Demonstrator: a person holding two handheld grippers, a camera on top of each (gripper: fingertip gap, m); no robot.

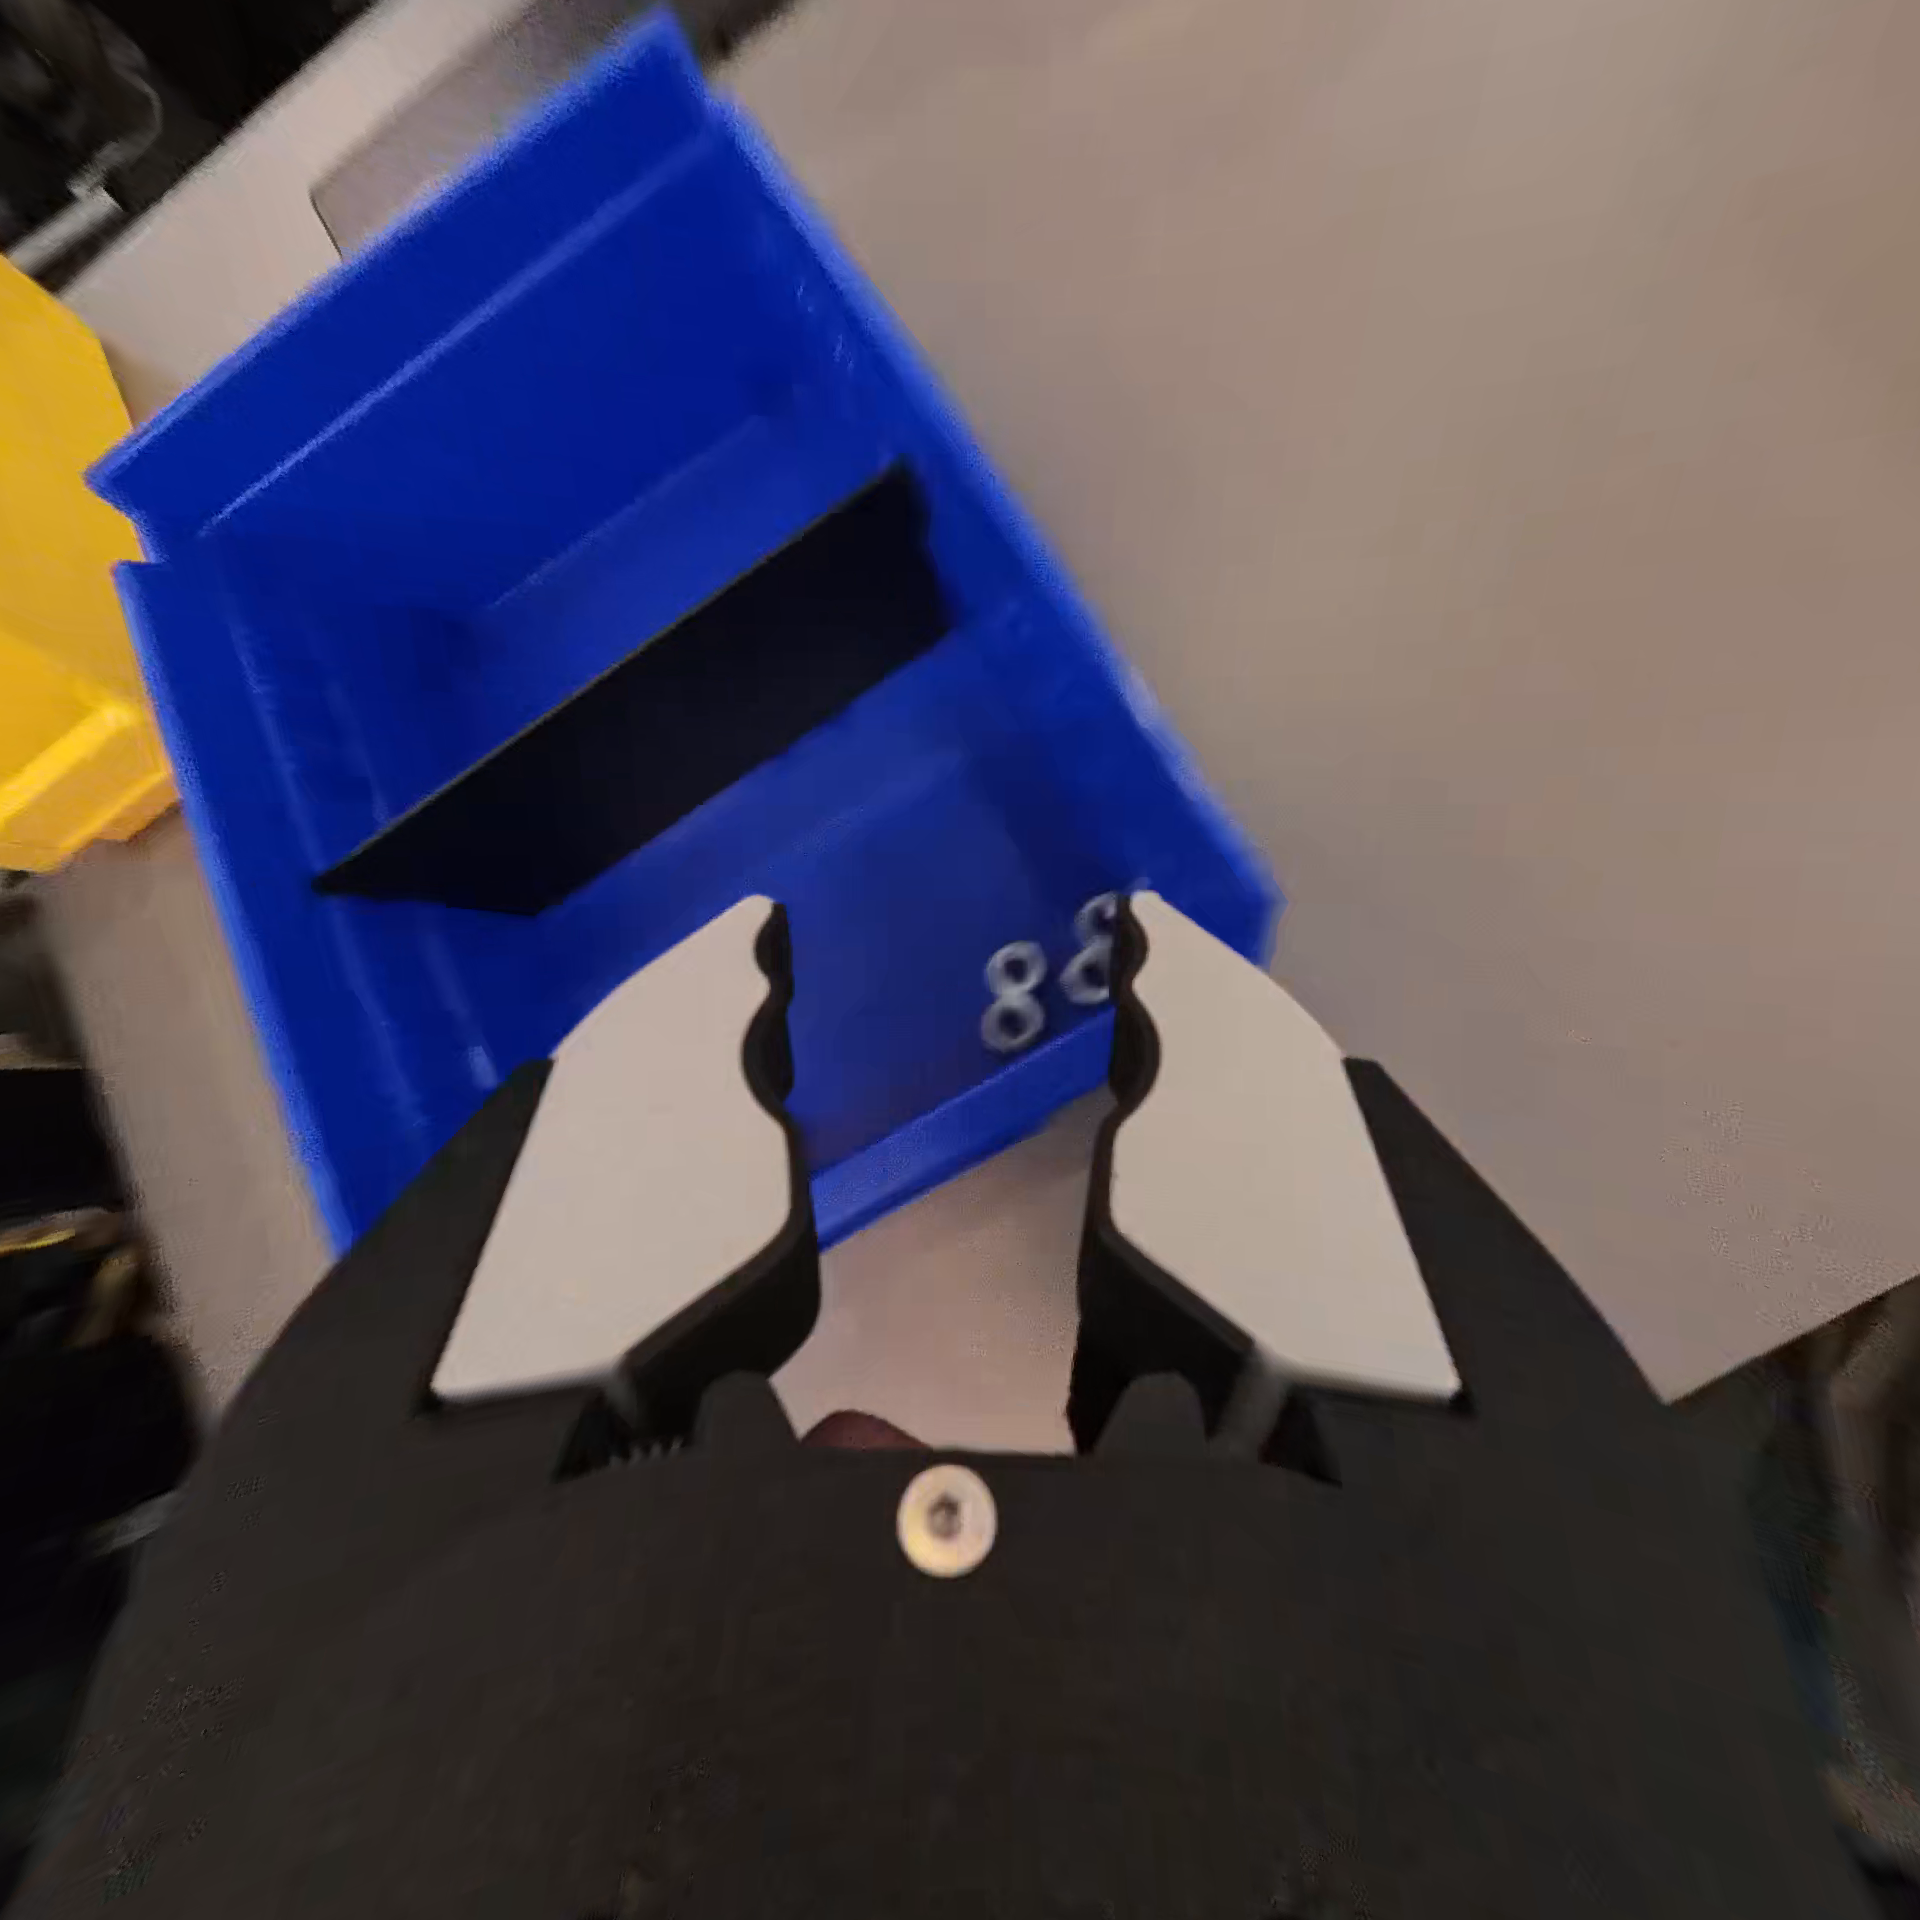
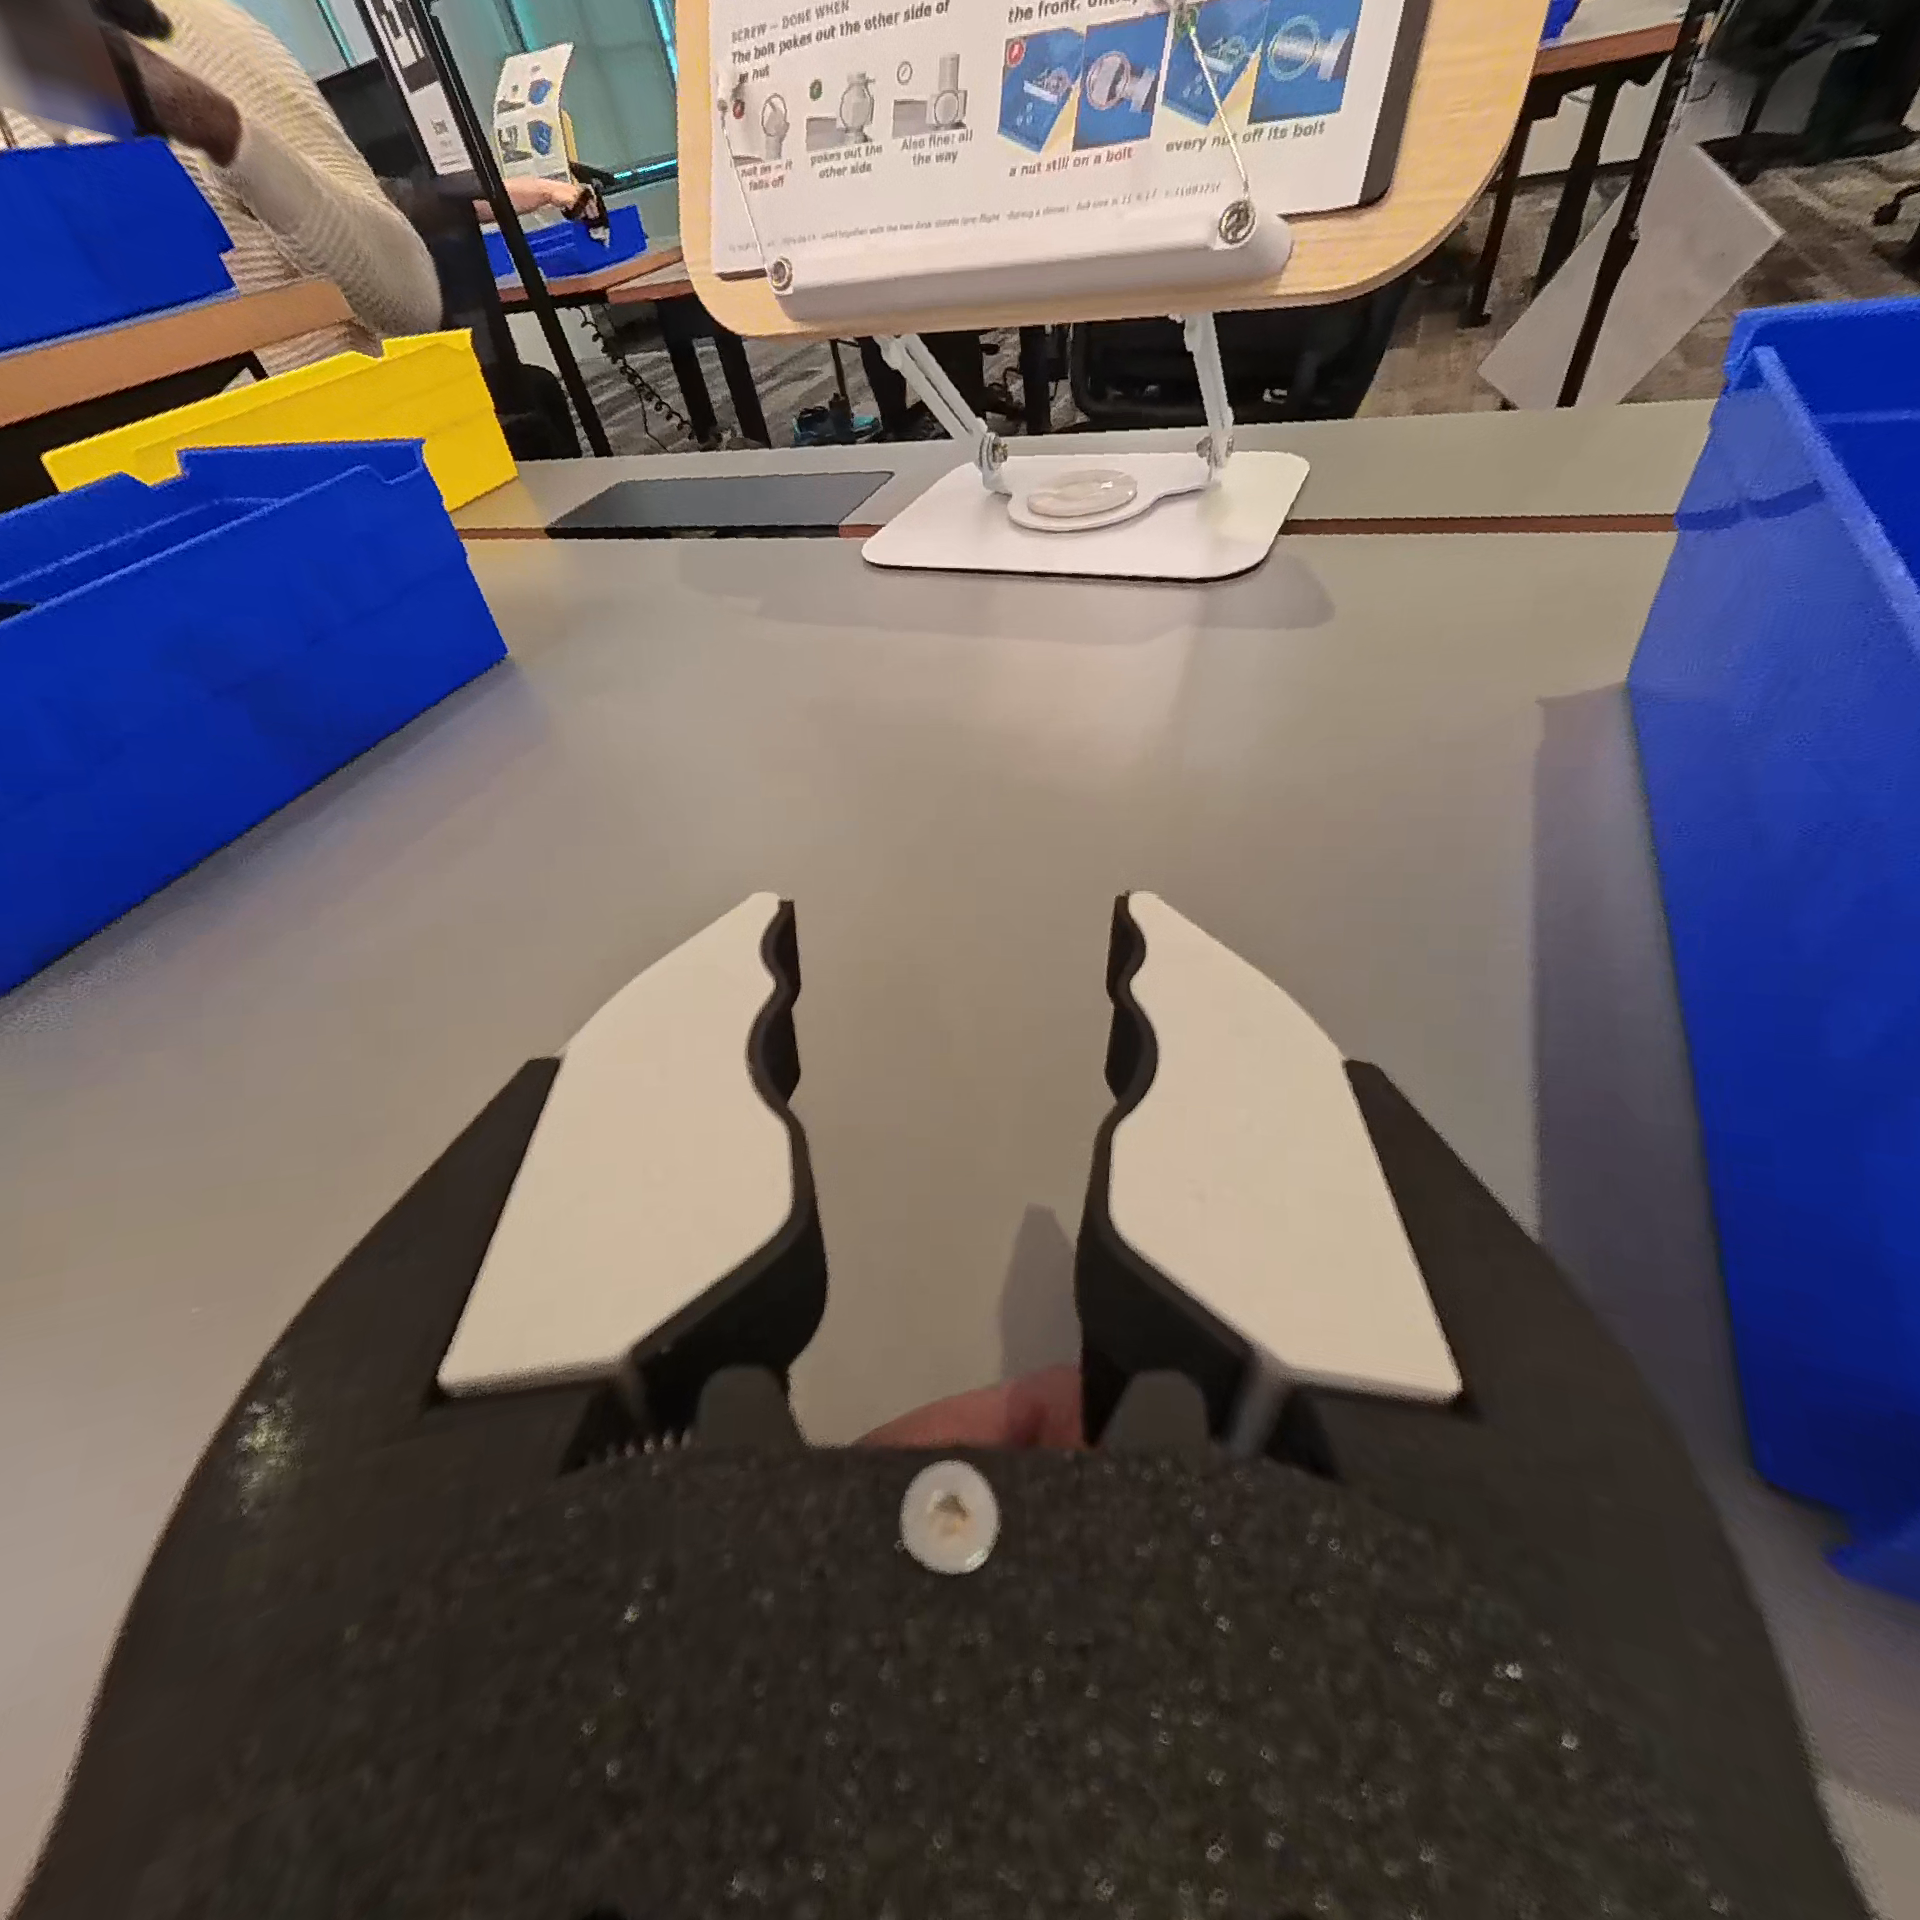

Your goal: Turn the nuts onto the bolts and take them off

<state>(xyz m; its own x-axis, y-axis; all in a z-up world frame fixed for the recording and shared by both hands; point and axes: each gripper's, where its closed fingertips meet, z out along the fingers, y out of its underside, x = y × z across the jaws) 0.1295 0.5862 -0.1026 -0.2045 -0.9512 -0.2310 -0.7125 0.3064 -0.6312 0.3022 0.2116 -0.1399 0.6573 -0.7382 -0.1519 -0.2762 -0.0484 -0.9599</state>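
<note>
Blue plastic walls of a bin (image 1: 582, 343) frame the left gripper (image 1: 951, 914), which hovers above it with jaws apart and empty. Small silvery nuts (image 1: 1013, 997) lie in the bin's near compartment, just beside the gripper's right fingertip, in front of a black divider (image 1: 665, 707). To pick one well, I would centre the jaws over a single nut and come straight down. Over the grey bench (image 2: 935, 727), the right gripper (image 2: 951, 914) also gapes empty; no bolts show.

Printed instruction sheet (image 2: 1039, 114) with pictures on tilted wooden stand (image 2: 1455, 208); perhaps another sheet (image 2: 530, 104) behind.
</note>
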